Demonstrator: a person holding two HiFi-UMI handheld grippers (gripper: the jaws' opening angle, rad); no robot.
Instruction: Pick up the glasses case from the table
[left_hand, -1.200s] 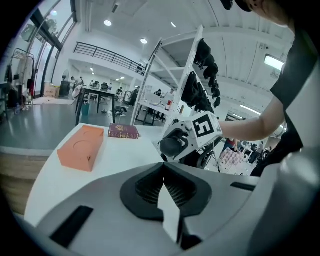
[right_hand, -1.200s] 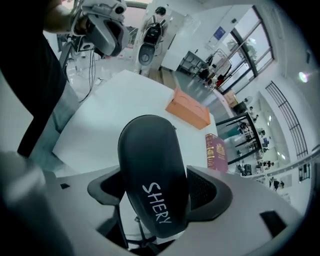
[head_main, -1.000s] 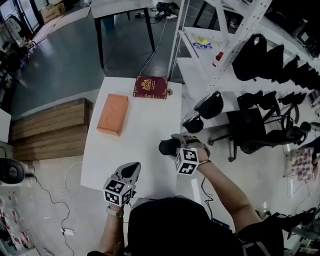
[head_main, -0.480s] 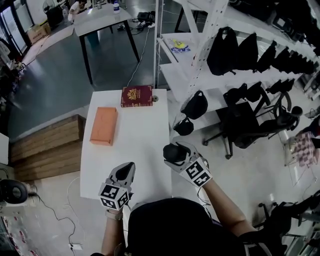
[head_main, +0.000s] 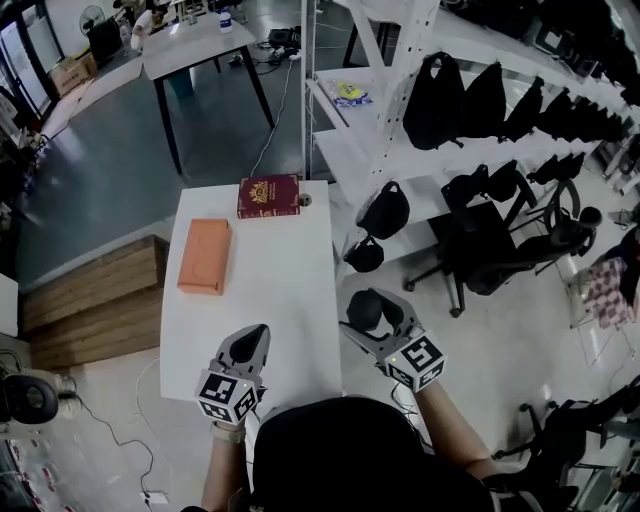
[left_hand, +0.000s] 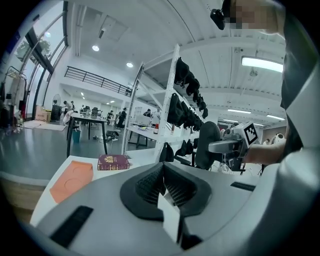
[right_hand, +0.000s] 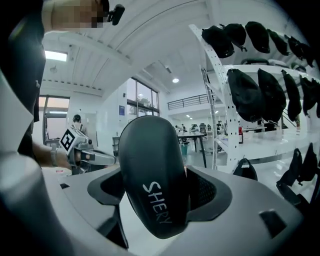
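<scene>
Taken from the middle of the table (head_main: 270, 285), the book (head_main: 268, 196) lies at twelve o'clock on the far edge and the box (head_main: 204, 256) at ten. The left gripper (head_main: 256, 334) is over the near edge at six. At four, off the table's right edge, the glasses case (right_hand: 152, 175) sits between the jaws of the right gripper (head_main: 370, 312). The shelving rack (head_main: 350, 155) stands at two.

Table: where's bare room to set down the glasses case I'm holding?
The table is bare across its middle and right side, from the maroon book at the far edge down to the left gripper at the near edge; that side is closest to the glasses case in the right gripper. Only the far left, around the orange box, is crowded.
</scene>
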